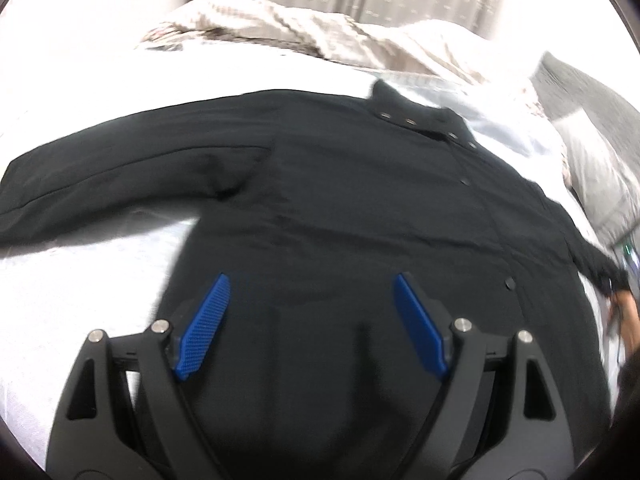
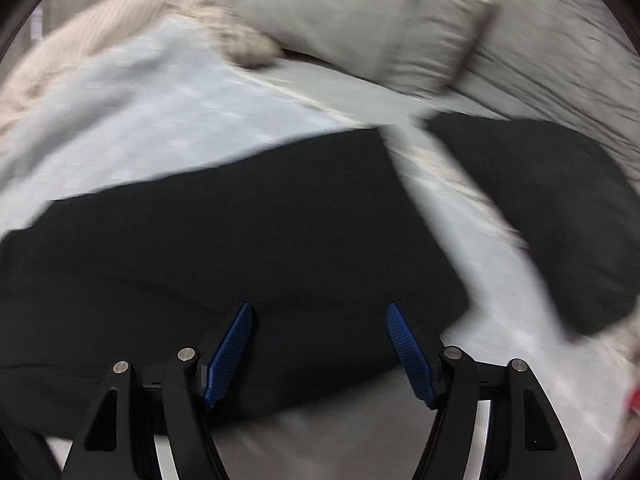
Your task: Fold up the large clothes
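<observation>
Jacket [image 1: 360,200], black, lies spread flat across the middle of the bed [image 1: 80,280], one sleeve reaching toward the bed's left edge and its collar toward the pillow [image 2: 360,20]. Left gripper [image 1: 308,284] hovers over its hem, fingers spread, pinching nothing. Right gripper [image 2: 320,312] hangs over the blurred jacket, fingers likewise spread.

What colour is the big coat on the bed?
The coat is black, with small metal snaps along the front. The left wrist view shows it best.
</observation>
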